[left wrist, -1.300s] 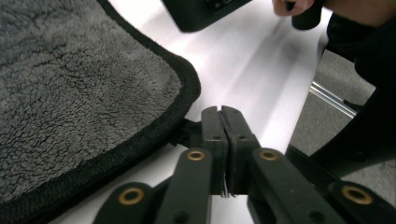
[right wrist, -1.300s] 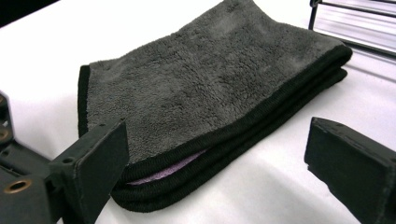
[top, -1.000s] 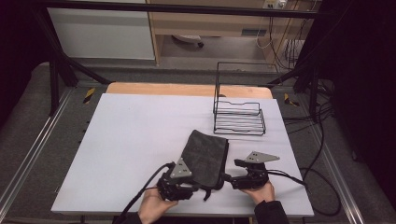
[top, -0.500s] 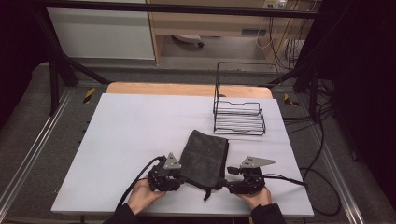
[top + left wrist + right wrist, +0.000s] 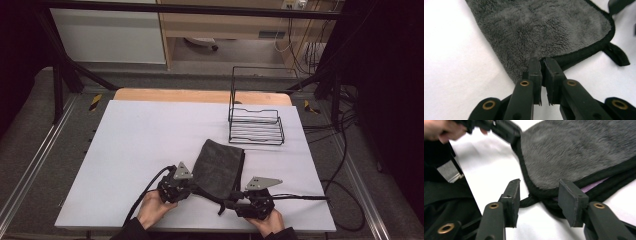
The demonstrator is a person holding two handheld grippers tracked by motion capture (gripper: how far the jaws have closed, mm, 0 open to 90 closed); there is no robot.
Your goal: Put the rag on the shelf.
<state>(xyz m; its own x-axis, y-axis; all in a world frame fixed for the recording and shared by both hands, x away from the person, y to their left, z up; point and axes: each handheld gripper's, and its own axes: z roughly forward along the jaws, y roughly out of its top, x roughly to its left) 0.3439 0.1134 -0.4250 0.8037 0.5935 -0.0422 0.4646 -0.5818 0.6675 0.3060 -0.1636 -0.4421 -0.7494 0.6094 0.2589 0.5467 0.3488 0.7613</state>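
A dark grey fleece towel (image 5: 220, 165) lies folded on the white table (image 5: 140, 135), with a black hanging loop (image 5: 616, 53) trailing from its near edge. My left gripper (image 5: 542, 64) has just been closing and now pinches the towel's near left corner (image 5: 193, 187). My right gripper (image 5: 539, 195) has been closing too. Its pads (image 5: 572, 201) still stand apart, with the towel's near right corner (image 5: 549, 191) lying between them untouched. In the high view the right gripper (image 5: 232, 202) sits at that corner. The left gripper (image 5: 499, 128) and its hand show far off in the right gripper view.
A black wire basket (image 5: 256, 125) stands at the back right of the table. Cables trail from both grippers, the right one off the table's right edge (image 5: 305, 197). A wooden strip (image 5: 200, 95) borders the far edge. Open white surface spreads to the left.
My left hand has slid left to the towel's near left corner and its jaws have shut on it. My right gripper has moved in on the near right corner, jaws narrowing.
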